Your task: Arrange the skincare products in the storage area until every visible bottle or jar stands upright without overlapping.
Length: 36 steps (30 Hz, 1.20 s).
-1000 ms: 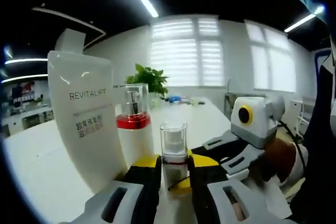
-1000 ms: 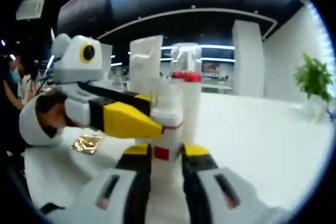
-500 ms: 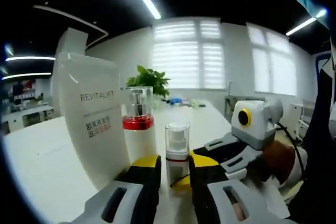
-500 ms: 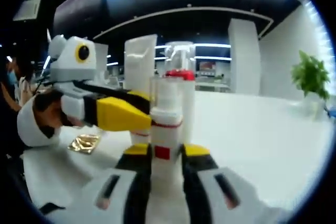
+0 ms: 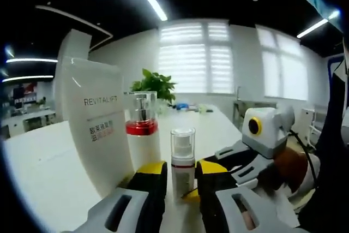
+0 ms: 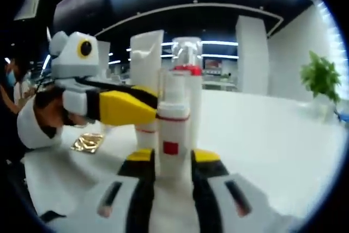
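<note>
A small white pump bottle (image 5: 182, 159) with a clear cap and a red band stands upright on the white table (image 5: 49, 178). My left gripper (image 5: 181, 174) is closed on it, its yellow tips against the bottle's sides. In the right gripper view the same bottle (image 6: 173, 135) stands between the tips of my right gripper (image 6: 173, 159), which is open with a thin gap on each side. The left gripper (image 6: 122, 107) reaches in from the left there and touches the bottle's collar. A white REVITALIFT tube (image 5: 90, 124) and a taller pump bottle (image 5: 142, 135) with a red collar stand upright just behind.
A gold foil packet (image 6: 87, 143) lies on the table under the left gripper. A potted plant (image 5: 155, 83) stands further along the table. A person's sleeve (image 5: 332, 151) fills the right edge. Bare table stretches to the right in the right gripper view.
The small bottle now sits a little further out from both cameras. My right gripper's jaws have spread slightly off its base. The left gripper's jaw has slid back toward the bottle's edge.
</note>
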### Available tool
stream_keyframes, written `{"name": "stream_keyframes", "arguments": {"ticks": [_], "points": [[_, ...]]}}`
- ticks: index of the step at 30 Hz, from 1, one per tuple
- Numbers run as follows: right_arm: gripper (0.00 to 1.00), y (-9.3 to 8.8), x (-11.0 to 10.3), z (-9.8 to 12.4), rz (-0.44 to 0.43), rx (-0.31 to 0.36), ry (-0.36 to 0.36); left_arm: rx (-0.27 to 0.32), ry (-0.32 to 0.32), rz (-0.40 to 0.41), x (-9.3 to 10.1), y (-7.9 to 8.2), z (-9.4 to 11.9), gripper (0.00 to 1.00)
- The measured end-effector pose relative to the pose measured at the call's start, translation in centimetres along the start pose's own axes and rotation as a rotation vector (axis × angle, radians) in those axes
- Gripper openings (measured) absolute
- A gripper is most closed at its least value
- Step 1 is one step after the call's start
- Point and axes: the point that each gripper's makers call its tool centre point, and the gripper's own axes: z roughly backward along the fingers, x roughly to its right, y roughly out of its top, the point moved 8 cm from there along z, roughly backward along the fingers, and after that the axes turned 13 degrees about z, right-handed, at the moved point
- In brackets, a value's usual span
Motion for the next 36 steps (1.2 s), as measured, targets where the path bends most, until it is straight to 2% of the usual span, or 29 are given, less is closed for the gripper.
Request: {"name": "stream_keyframes", "arguments": {"ticks": [6,16,20,24,26,28,30,33,36], "points": [[0.24,0.1,-0.6,0.6,0.014,-0.012,0.013,-0.01,-0.009,0.002,0.2,-0.4,0.0,0.21],[0.24,-0.2,-0.4,1.2,0.028,-0.024,-0.002,-0.002,-0.02,0.01,0.6,-0.4,-0.1,0.21],[0.27,0.1,-0.3,1.5,0.042,-0.032,-0.012,-0.013,0.008,-0.025,0.5,-0.5,0.2,0.21],[0.27,1.0,-0.3,2.0,0.081,-0.008,-0.031,0.019,0.013,-0.017,0.3,0.1,0.9,0.22],[0.27,1.6,-0.1,2.3,0.139,-0.002,-0.052,0.047,0.029,-0.005,0.4,0.5,1.3,0.25],[0.27,2.2,0.1,2.5,0.211,-0.021,-0.063,0.092,0.047,-0.026,1.1,1.2,1.9,0.35],[0.29,3.1,0.4,2.9,0.261,-0.011,-0.086,0.091,0.054,-0.044,1.6,1.4,2.6,0.38],[0.3,4.2,0.5,3.5,0.279,0.015,-0.099,0.104,0.067,-0.048,2.2,2.0,4.0,0.39],[0.33,5.1,0.5,3.8,0.286,0.046,-0.104,0.125,0.091,-0.029,2.4,2.5,5.1,0.51]]}}
